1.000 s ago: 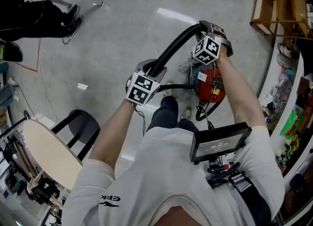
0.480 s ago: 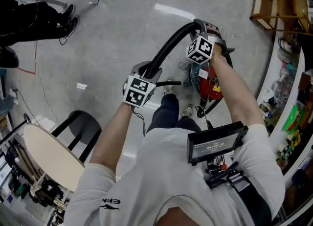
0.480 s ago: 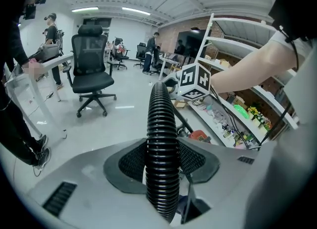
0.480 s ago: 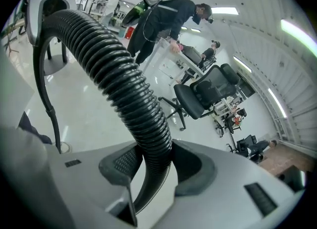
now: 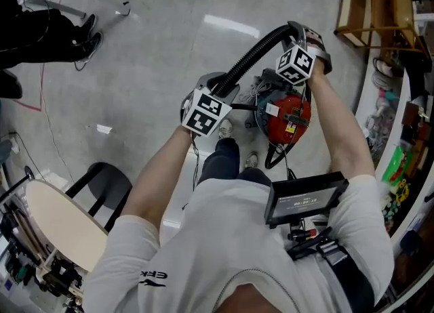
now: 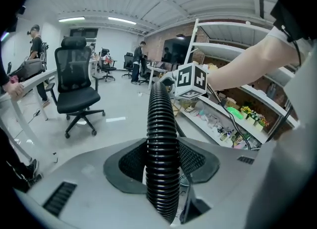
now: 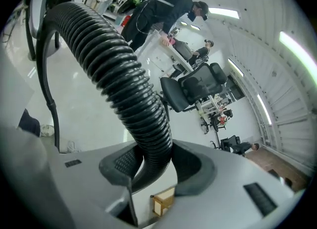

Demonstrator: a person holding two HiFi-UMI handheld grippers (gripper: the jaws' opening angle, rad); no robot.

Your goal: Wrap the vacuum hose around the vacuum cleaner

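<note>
A black ribbed vacuum hose (image 5: 254, 57) arches above a red vacuum cleaner (image 5: 287, 116) on the floor, right of the person's legs. My left gripper (image 5: 215, 95) is shut on the hose's lower stretch; in the left gripper view the hose (image 6: 162, 148) runs up between both pads. My right gripper (image 5: 303, 39) is shut on the hose at the top of the arch; in the right gripper view the hose (image 7: 131, 94) bends away up and to the left from the jaws. A thin black cord (image 7: 48, 94) hangs beside it.
A round table (image 5: 57, 220) and a black chair (image 5: 108, 181) stand at the lower left. Shelves with clutter (image 5: 400, 162) line the right side, a wooden rack (image 5: 373, 7) is at the upper right. A person (image 5: 41, 20) stands at the upper left. An office chair (image 6: 77, 91) is ahead.
Both grippers have shifted a little to the right and up in the head view, carrying the hose. The vacuum cleaner shows more fully below the right hand.
</note>
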